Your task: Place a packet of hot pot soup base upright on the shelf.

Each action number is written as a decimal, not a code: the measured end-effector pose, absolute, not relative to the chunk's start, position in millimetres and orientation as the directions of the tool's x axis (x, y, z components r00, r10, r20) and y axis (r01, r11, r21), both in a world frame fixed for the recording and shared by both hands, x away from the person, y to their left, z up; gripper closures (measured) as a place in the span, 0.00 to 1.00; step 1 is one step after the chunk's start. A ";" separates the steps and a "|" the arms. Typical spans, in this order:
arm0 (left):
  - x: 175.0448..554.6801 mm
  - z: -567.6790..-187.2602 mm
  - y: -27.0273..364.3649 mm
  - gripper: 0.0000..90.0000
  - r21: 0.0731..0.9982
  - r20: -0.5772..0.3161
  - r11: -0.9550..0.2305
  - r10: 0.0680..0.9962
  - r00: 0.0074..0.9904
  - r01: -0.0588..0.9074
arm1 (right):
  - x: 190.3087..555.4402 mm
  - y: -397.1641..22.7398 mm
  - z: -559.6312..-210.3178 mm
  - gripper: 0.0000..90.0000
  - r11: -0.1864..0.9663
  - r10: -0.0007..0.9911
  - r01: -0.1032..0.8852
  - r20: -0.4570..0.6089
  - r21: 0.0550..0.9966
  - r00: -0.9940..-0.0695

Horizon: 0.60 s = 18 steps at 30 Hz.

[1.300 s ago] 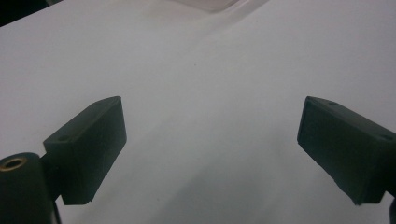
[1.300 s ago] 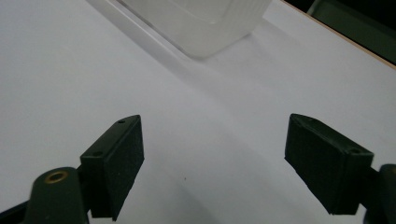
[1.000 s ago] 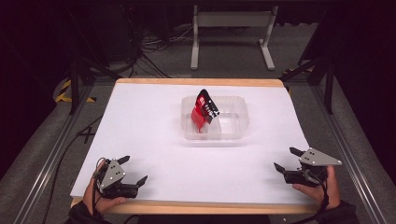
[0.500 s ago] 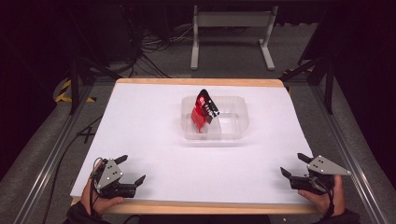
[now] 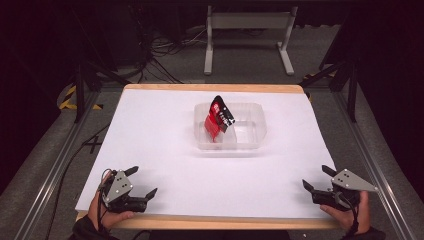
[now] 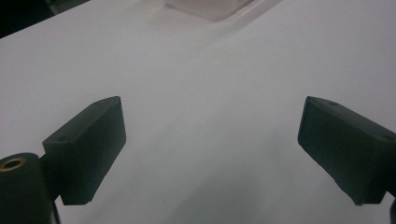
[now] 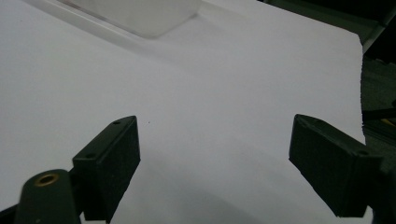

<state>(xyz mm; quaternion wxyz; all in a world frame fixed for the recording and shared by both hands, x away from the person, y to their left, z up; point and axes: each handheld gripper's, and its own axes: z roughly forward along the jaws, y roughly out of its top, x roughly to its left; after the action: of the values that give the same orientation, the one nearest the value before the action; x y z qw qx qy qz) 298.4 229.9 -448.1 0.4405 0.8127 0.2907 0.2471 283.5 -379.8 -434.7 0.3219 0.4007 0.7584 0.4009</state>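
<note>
White covering spreads across the tabletop [image 5: 165,135], and I have both tools parked at its near edge; my left hand-held gripper [image 5: 141,182] sits at the near left corner, its jaws spread wide with nothing between them; in the left gripper view the two black pads stand well apart over bare white surface; my right hand-held gripper [image 5: 317,177] rests at the near right corner, likewise released, jaws apart and empty; the right gripper view shows the same gap over plain white, with the edge of the covering running down the right side. Well away from both, towards the far middle of the tabletop, stands a clear plastic tray [image 5: 255,131]; a red and black packet [image 5: 218,118] stands tilted in its left part, leaning with its top over the tray's far rim; I cannot read the print on it. A corner of the tray [image 6: 210,7] shows blurred at the top of the left gripper view, and again [image 7: 144,16] in the right gripper view.
</note>
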 end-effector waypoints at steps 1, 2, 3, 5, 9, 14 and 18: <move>298.4 -448.1 229.9 0.09 0.860 0.146 -0.443 0.690 0.709 0.255 | 283.5 -379.8 -434.7 0.19 0.357 0.866 0.350 -0.167 0.866 -0.472; 298.5 -448.1 229.7 0.09 0.860 0.145 -0.443 0.690 0.709 0.255 | 283.6 -379.8 -434.7 0.19 0.357 0.866 0.349 -0.166 0.867 -0.473; 298.5 -448.0 229.8 0.09 0.860 0.146 -0.443 0.689 0.710 0.254 | 283.8 -379.9 -435.0 0.19 0.359 0.865 0.351 -0.168 0.865 -0.472; 298.6 -448.1 229.8 0.09 0.860 0.144 -0.442 0.690 0.709 0.255 | 284.0 -380.0 -435.4 0.19 0.360 0.865 0.352 -0.168 0.864 -0.472; 298.7 -448.3 229.8 0.09 0.860 0.142 -0.440 0.692 0.708 0.258 | 284.0 -380.1 -435.1 0.19 0.357 0.867 0.352 -0.168 0.865 -0.468; 299.2 -448.0 229.5 0.09 0.859 0.146 -0.443 0.692 0.708 0.256 | 283.4 -379.2 -433.5 0.19 0.359 0.868 0.345 -0.174 0.867 -0.465; 300.0 -448.4 228.1 0.09 0.858 0.145 -0.444 0.690 0.709 0.257 | 283.6 -377.9 -433.7 0.19 0.367 0.864 0.345 -0.180 0.864 -0.470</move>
<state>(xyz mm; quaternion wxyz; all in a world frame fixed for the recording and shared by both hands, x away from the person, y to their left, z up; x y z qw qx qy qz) 300.0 228.1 -448.4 0.4394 0.8133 0.2913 0.2463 283.6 -377.9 -433.7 0.3267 0.3980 0.7596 0.3974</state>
